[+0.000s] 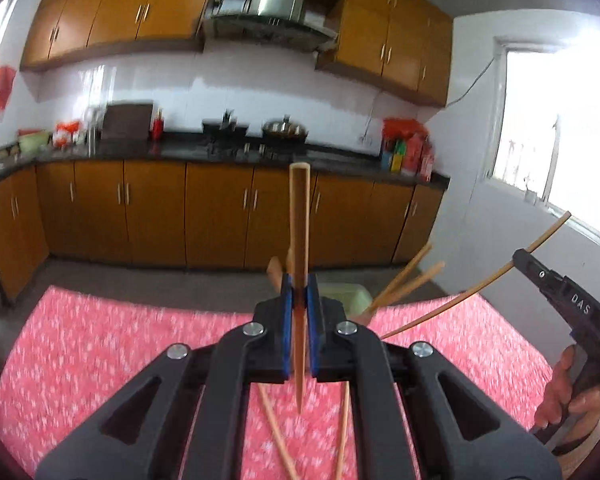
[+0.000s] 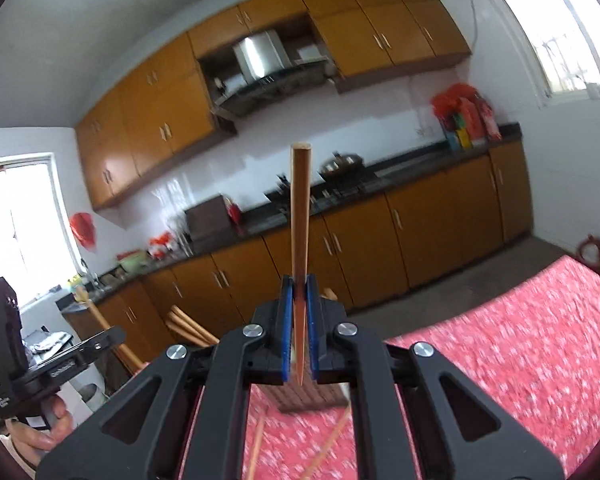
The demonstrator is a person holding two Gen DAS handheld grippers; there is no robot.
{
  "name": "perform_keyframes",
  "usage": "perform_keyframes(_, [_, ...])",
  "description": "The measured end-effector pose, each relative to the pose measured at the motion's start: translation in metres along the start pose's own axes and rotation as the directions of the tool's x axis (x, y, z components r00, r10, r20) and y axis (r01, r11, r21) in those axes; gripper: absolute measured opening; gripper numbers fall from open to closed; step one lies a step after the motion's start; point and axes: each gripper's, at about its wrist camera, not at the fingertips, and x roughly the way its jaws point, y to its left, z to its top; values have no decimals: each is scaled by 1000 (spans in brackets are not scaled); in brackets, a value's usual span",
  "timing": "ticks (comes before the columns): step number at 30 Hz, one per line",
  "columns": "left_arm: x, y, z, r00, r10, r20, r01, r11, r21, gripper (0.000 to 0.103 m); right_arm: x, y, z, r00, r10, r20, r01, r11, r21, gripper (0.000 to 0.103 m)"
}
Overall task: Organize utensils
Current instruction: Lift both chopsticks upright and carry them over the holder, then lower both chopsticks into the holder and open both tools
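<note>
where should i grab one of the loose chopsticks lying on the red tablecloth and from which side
Probably at mid-length, coming straight down from above. The loose chopstick lies flat on the red tablecloth, thin and long, so close the jaws across its width. Both grippers already hold one each.

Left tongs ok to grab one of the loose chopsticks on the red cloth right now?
Probably not yet. The left tongs are already shut on a chopstick standing upright between the pads, well above the cloth. The loose chopsticks lie below them; the held one would have to be dropped first.
</note>
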Motion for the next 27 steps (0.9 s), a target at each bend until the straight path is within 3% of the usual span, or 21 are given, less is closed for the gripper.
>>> perform_keyframes(6, [19,-24,40,991,3,132,1,1000,-30,8,30,24,10,999,-5,48,10,995,-94,7])
perform_keyframes(11, [44,-36,57,969,69,237,-62,997,-37,8,63,30,-1,999,-43,12,45,986,-161,7])
perform_keyframes(24, [123,-21,27,993,72,88,-67,996,-62,9,112,25,-30,989,-70,-133,46,983,-175,8])
perform_keyframes(27, [125,-15,24,994,78,79,-73,995,-64,20,109,25,-31,989,-70,-133,46,984,-173,8])
